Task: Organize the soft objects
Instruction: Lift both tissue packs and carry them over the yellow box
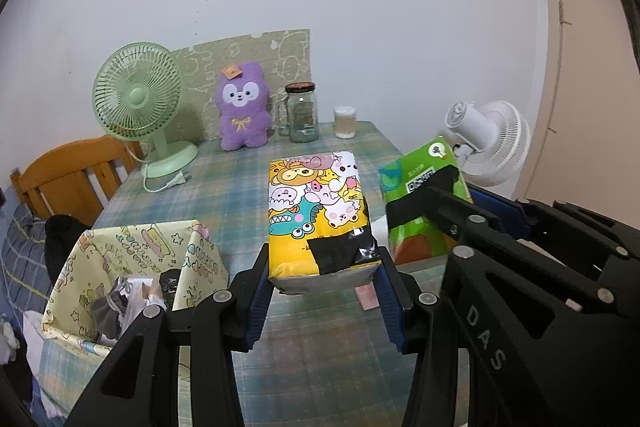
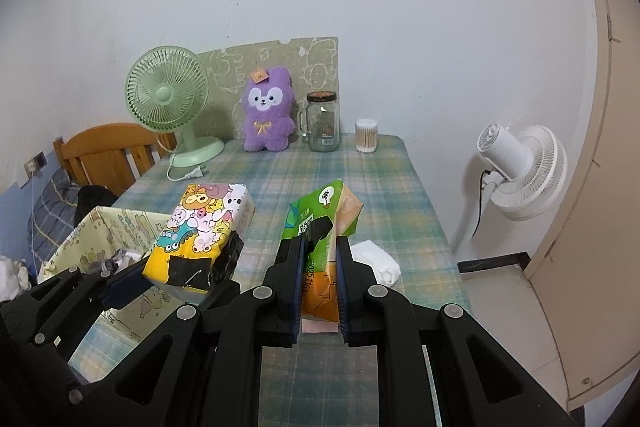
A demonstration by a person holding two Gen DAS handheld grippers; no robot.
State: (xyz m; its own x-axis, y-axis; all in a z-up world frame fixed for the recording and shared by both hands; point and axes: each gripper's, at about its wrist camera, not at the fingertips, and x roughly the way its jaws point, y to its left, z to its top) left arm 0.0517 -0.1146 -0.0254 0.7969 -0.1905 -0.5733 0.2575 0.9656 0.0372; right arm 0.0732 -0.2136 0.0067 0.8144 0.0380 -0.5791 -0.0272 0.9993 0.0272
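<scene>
Currently your left tongs (image 1: pixel 324 291) clamp the cartoon tissue pack (image 1: pixel 318 211), and your right tongs (image 2: pixel 320 267) pinch the green tissue pack (image 2: pixel 322 227) tight, both held above the bench (image 2: pixel 380 179). Fabric bin (image 1: pixel 120 259) at left holds crumpled clothes (image 1: pixel 120 303). Glass jar (image 1: pixel 303 115) at rear looks nearly empty.

Both tools (image 1: pixel 324 291) (image 2: pixel 320 279) clamped (right tighter)

Both views are evenly lit by soft, slightly cool indoor light that seems to come from overhead, though no lamp shows. Faint shadows fall behind the green fan (image 2: pixel 167 95) and the purple plush (image 2: pixel 267 110) onto the wall. Fisheye bending curves the edges, and the corners go black.
</scene>
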